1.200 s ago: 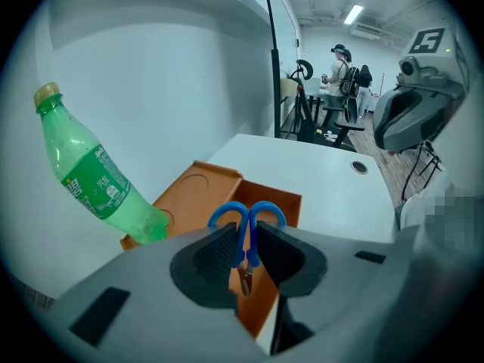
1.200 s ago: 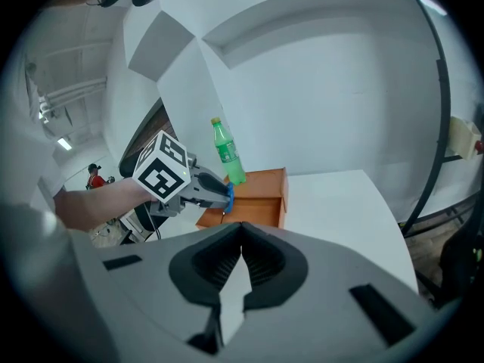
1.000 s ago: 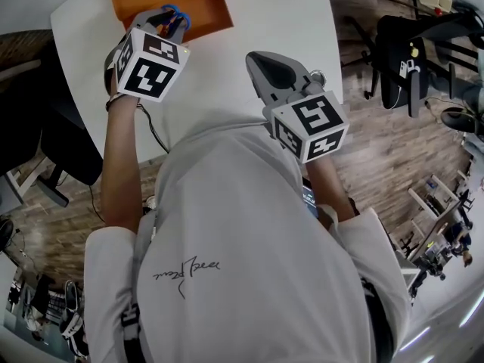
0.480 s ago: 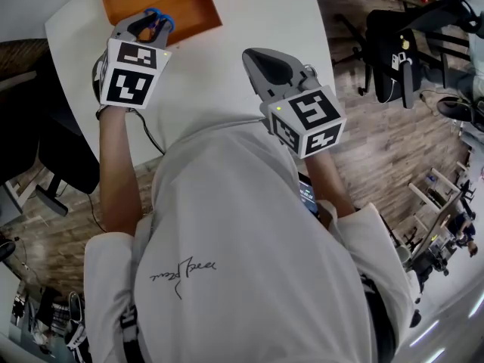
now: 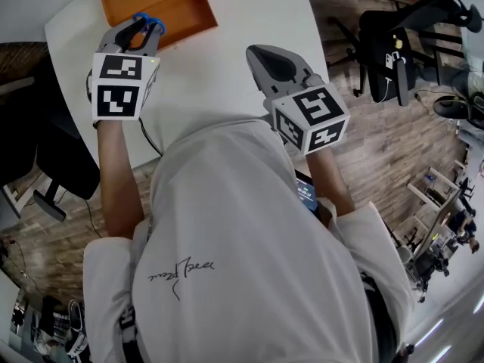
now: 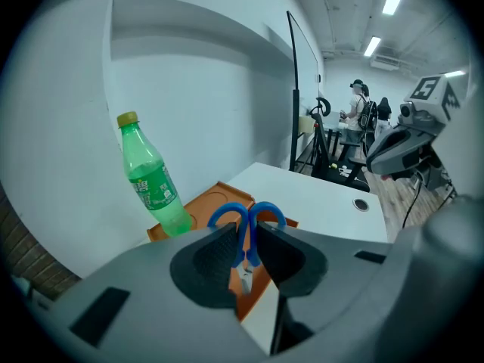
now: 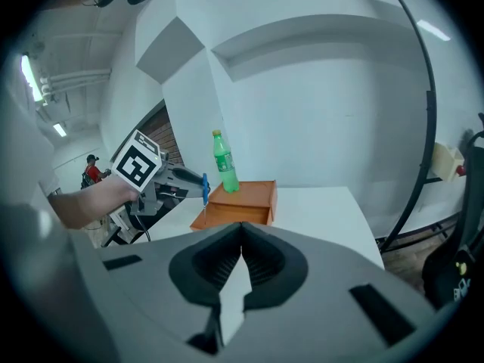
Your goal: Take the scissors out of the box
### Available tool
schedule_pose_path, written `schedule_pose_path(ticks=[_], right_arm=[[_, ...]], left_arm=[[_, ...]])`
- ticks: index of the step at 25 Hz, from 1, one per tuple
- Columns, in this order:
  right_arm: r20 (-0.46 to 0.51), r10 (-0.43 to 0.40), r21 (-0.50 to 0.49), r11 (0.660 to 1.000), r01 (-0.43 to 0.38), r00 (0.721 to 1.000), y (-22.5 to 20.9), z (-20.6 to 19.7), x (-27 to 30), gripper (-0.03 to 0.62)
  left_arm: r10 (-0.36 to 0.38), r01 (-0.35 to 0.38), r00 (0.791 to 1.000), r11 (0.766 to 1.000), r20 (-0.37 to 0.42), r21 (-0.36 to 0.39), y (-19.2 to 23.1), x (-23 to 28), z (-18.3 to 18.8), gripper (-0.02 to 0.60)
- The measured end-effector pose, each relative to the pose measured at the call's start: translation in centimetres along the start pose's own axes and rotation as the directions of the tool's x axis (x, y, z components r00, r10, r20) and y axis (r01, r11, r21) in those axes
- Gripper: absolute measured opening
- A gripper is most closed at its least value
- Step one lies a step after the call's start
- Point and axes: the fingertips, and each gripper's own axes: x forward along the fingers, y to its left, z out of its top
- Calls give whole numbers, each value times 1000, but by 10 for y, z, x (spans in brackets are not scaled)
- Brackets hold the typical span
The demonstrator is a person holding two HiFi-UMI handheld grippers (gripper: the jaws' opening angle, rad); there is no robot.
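The left gripper (image 6: 243,237) had its jaws clamped on the scissors (image 6: 248,219), gripping them just below the blue handle loops. The loops stood up past the fingertips and the blades hung down between the pads. In the right gripper view the scissors hung in the air at the near left corner of the orange box (image 5: 178,13), so the lift looked mostly done; whether the blade tip had quite cleared the wall I could not tell. A green bottle (image 6: 151,176) stood at the box's far end. The right gripper (image 7: 242,229) hovered over the white worktop (image 5: 249,6), well apart, its jaws closed together on nothing. What seemingly remained was carrying the scissors aside and setting them down.
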Motion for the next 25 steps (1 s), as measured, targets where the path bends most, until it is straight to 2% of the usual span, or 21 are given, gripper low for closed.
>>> schedule_pose_path(ticks=[3, 7, 19, 25], right_arm=[[10, -1, -10, 1000, 2, 1000, 5, 2, -2, 11], [20, -8, -24, 1000, 9, 1000, 16, 3, -4, 11], [82, -22, -50, 998, 26, 996, 32, 8, -23, 11], [102, -11, -57, 998, 17, 995, 45, 10, -27, 11]], left_arm=[[22, -21, 999, 999, 35, -35, 4, -10, 0, 91], [57, -56, 997, 998, 57, -30, 8, -27, -5, 91], [86, -68, 983, 991, 162, -117, 5, -70, -6, 91], [107, -85, 977, 988, 183, -125, 3, -93, -14, 91]])
